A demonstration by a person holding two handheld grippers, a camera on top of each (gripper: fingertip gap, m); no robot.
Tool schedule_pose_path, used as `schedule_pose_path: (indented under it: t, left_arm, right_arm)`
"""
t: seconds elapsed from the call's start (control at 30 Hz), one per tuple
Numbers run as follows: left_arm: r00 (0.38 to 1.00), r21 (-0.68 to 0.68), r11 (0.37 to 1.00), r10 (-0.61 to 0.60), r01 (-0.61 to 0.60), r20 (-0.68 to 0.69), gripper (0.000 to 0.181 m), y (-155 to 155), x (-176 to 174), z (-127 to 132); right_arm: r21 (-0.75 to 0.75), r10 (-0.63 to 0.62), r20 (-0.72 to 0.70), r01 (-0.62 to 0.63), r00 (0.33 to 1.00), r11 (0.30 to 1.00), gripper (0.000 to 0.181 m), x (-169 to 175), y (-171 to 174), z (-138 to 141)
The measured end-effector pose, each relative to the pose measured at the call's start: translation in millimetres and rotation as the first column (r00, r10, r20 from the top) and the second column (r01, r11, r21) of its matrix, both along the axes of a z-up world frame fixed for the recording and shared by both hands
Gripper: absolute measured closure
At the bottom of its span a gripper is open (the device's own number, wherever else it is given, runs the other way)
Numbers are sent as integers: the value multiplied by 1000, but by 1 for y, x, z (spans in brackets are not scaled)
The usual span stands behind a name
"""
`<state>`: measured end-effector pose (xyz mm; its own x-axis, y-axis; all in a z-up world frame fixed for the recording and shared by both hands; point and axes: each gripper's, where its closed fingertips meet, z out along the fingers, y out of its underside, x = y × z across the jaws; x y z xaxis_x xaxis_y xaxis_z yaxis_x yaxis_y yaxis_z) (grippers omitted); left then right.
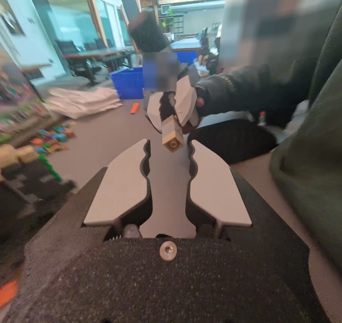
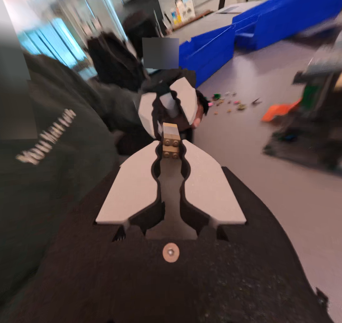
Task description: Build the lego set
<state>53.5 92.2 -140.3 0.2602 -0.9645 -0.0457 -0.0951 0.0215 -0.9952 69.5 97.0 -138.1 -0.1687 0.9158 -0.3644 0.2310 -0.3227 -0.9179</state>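
Between the two facing tongs, in mid-air above the grey floor point(image 1: 103, 134), sits one tan brick stack point(image 2: 171, 143). The right tongs point(image 2: 170, 143) pinch its near end; four studs show on the side facing the camera. In the left view the stack point(image 1: 172, 135) points at the camera, hollow end first, held by the right tongs point(image 1: 171, 123). The left tongs point(image 1: 169, 143) are spread, holding nothing, just short of the stack. A dark sleeve point(image 1: 240, 89) reaches in from the right. Loose bricks point(image 2: 231, 102) lie scattered far right; their number is too blurred to count. Two blue bins point(image 2: 218, 49) stand beyond.
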Motion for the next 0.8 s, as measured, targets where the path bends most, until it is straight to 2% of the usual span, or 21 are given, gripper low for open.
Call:
schedule_pose_path:
  t: [0.03, 0.1, 0.17, 0.2, 0.27, 0.53, 0.73, 0.8]
  left_arm:
    - [999, -98, 995, -32, 35, 34, 143, 0, 0, 0]
    - [993, -231, 968, -87, 102, 74, 144, -2, 0, -3]
    - [993, -230, 967, -97, 111, 72, 148, -4, 2, -5]
    - [995, -201, 974, -91, 100, 50, 152, -4, 2, -6]
    - [997, -149, 986, -75, 77, 20, 162, -5, 2, -6]
    - [999, -84, 995, -47, 47, -2, 163, -2, -3, -6]
    - [999, -31, 999, -23, 22, -36, 163, 0, -4, -8]
    - [998, -17, 1000, -22, 21, -51, 163, 0, -3, -10]
  right_arm:
    - [177, -11, 25, 7, 1000, 984, 164, 1, 2, 1]
    - [464, -12, 72, -23, 997, 886, 164, -1, 1, 4]
    - [646, -15, 135, -77, 991, 759, 163, -5, 0, 1]
    - [676, -5, 135, -88, 991, 732, 163, -8, -2, 2]
    - [680, 13, 134, -102, 991, 726, 164, -12, -6, 2]
    - [633, -31, 113, -47, 993, 772, 163, -15, -4, 2]
    - [471, -53, 138, -19, 989, 882, 154, -8, -3, -6]
    - [448, -65, 124, 2, 990, 894, 154, -8, -3, -7]
